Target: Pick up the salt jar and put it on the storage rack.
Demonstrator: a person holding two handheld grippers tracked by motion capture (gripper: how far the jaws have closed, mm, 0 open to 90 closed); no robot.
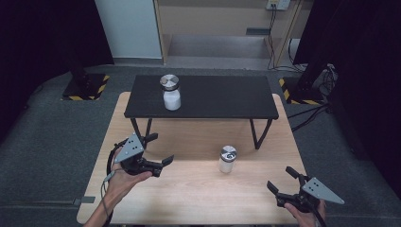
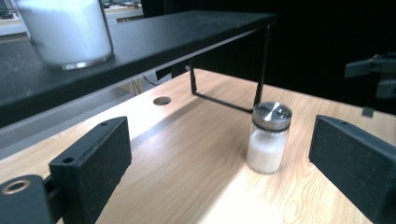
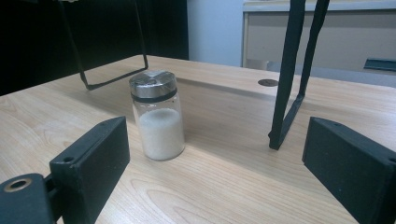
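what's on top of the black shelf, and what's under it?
On the raised black metal shelf stands one glass jar of white powder with a silver lid. Under it, bare light wooden tabletop and the shelf's legs show; the strip beneath its far side is hidden.

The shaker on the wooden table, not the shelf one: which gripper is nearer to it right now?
Left, by a modest margin. The left gripper is beside the shaker, jaws open toward it. The right gripper sits farther off, nearer the person, also open.

Black shelf (image 1: 208, 97), pale wood-grain table (image 1: 198, 189) (jars' (image 1: 227, 159) powder white, lids silver)
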